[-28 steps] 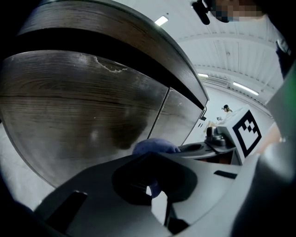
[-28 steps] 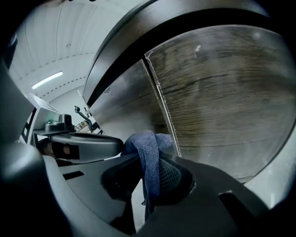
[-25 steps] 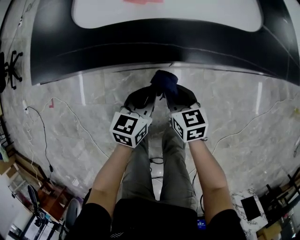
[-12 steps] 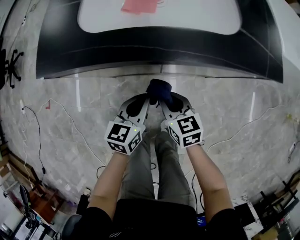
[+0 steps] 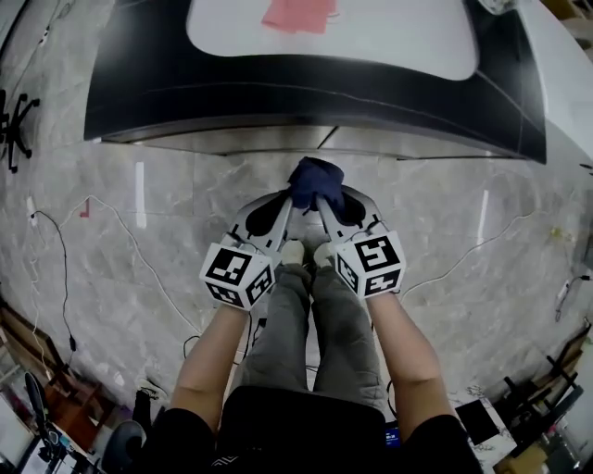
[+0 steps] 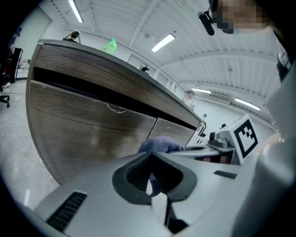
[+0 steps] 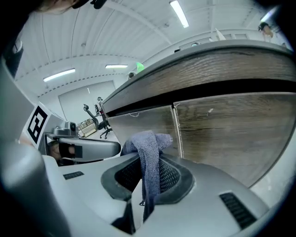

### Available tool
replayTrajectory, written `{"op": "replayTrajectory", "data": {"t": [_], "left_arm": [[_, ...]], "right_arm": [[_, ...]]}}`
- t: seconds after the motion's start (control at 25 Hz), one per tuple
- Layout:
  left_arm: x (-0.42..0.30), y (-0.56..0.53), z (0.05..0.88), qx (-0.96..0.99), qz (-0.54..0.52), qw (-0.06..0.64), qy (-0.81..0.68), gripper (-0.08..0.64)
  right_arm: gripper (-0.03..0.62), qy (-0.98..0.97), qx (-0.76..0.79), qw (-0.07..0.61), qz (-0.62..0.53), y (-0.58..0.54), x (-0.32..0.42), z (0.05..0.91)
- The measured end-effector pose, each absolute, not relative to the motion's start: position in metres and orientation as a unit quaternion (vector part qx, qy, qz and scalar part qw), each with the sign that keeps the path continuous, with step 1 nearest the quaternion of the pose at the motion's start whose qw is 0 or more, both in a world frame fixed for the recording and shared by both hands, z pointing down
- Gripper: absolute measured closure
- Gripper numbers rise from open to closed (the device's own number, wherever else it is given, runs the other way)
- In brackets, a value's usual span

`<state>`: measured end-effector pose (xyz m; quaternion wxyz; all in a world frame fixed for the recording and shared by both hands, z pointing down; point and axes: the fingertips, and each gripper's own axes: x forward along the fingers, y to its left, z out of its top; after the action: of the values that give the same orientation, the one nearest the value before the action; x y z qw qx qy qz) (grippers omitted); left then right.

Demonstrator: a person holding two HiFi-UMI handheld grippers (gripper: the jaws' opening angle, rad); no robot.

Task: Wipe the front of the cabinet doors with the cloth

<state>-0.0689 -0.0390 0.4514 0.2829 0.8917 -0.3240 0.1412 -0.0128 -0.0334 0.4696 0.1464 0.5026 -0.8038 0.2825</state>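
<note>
A dark blue cloth (image 5: 315,176) is bunched between the tips of both grippers, just in front of the cabinet. My right gripper (image 5: 321,200) is shut on it; in the right gripper view the cloth (image 7: 148,141) hangs down between the closed jaws (image 7: 148,159). My left gripper (image 5: 294,198) is shut beside it, tip to tip. In the left gripper view the cloth (image 6: 159,144) bulges at its jaw tips (image 6: 150,157) and a strip of it shows between them. The dark wood cabinet doors (image 6: 92,134) (image 7: 222,129) stand a short way ahead of the cloth, apart from it.
The cabinet carries a dark counter (image 5: 306,93) with a white top and a pink item (image 5: 298,14). A green object (image 6: 109,45) sits on the counter. Cables (image 5: 120,241) trail over the marble floor at the left. My legs and shoes (image 5: 306,255) are below the grippers.
Both grippers stayed together on the cloth and sank slightly in the head view. The cabinet top and pink item came further into sight.
</note>
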Motion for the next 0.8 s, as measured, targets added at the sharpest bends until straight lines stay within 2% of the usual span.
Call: {"op": "replayTrajectory", "data": {"t": [0.44, 0.8], "left_arm": [[-0.073, -0.055, 0.439, 0.898, 0.125, 0.254, -0.337, 0.552], [-0.039, -0.049, 0.433, 0.888, 0.115, 0.252, -0.366, 0.552]], "right_arm": [[0.522, -0.796, 0.530, 0.103, 0.273, -0.052, 0.007, 0.457], [0.522, -0.815, 0.510, 0.102, 0.255, -0.064, 0.044, 0.449]]}}
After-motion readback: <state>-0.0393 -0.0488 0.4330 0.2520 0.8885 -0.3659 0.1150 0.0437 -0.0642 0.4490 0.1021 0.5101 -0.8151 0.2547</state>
